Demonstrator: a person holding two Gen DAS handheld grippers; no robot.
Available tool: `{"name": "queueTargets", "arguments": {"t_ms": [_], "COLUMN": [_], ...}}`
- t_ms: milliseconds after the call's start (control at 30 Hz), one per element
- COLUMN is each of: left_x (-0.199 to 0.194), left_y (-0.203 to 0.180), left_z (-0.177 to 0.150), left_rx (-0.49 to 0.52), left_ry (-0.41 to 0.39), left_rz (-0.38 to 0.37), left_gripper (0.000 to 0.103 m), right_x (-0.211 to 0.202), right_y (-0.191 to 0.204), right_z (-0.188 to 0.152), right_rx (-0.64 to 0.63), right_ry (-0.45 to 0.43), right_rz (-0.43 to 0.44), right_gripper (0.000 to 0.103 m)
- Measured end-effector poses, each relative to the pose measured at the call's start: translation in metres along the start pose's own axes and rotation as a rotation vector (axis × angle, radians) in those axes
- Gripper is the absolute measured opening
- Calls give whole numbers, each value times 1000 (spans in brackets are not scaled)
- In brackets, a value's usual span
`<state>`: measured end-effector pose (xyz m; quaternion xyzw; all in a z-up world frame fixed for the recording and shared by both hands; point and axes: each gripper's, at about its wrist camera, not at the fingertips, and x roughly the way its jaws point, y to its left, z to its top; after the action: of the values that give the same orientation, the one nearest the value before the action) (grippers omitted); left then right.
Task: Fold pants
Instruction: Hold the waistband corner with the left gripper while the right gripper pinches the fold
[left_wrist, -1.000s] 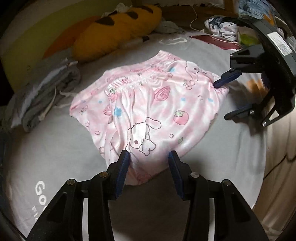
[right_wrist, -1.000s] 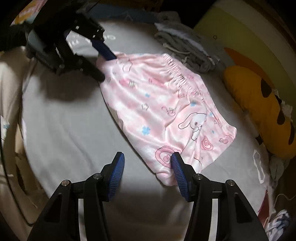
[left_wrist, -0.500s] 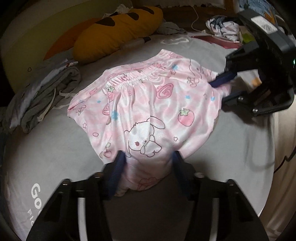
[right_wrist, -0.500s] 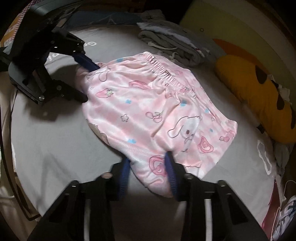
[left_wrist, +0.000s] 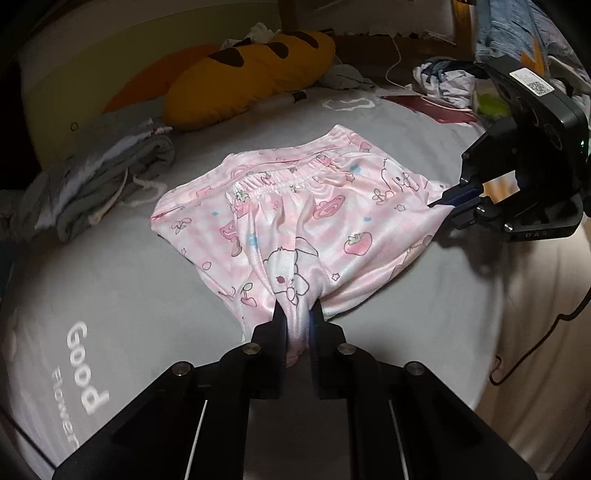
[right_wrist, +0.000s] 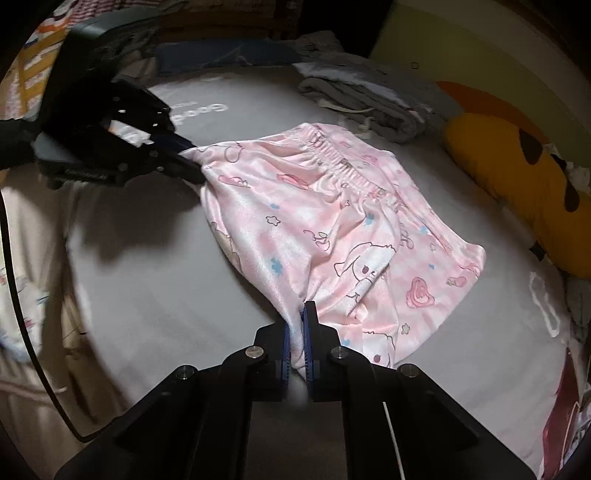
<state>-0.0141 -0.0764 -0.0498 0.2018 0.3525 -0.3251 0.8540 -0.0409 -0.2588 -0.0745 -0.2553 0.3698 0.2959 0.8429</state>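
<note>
Left tool (left_wrist: 295, 321): I've got it closing, clamped on pink pants (left_wrist: 295, 221) hem | right tool (right_wrist: 297, 332): clenched on pants' other hem corner | pants: on grey bed (left_wrist: 110, 295), beside yellow pillow (left_wrist: 240, 85)

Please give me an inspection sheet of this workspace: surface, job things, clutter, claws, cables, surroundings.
Surface: grey bed sheet, printed words.
Job's things: pink pants, hem corners lifted, waistband far side.
Clutter: grey clothes; yellow pillow; clothes pile.
Claws: left claw closing, pants hem between its pads; right claw shut on pants hem.
Cables: white cable; dark cable at bed edge.
Surroundings: dim room, wall behind pillow.
</note>
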Motion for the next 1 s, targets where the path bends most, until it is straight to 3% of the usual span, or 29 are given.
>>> {"name": "queueTargets", "arguments": {"t_ms": [200,333,433,500,600,700,767,833,900,1000], "left_x": [-14,-26,-29,-24,-12,3,10,11,4,-13], "left_y": [-16,-35,-45,-45,-39,-35,-33,-27,-17,-9], "left_z": [-14,-20,-21,-20,-19,-22,-25,-26,-22,-12], "left_rx": [32,128,173,178,165,147,145,116,66,45], "left_ry": [17,-19,-25,-23,-15,27,43,42,15,-57], "left_rz": [7,21,22,36,52,36,48,50,18,12], "left_gripper": [14,31,37,38,49,50,47,18,9,8], "right_x": [-8,-9,-16,-19,-23,-23,-25,-23,-23,-28], "right_y": [15,2,-5,-11,-15,-16,-14,-15,-15,-15], "right_z": [-5,-4,-2,2,5,4,1,-1,-1,3], "right_rx": [5,100,131,146,160,161,160,158,160,141], "right_ry": [10,-6,-34,-46,-54,-52,-47,-42,-46,-68], "right_rz": [-6,33,40,41,38,28,32,33,46,38], "right_gripper": [6,6,6,6,6,6,6,6,6,6]}}
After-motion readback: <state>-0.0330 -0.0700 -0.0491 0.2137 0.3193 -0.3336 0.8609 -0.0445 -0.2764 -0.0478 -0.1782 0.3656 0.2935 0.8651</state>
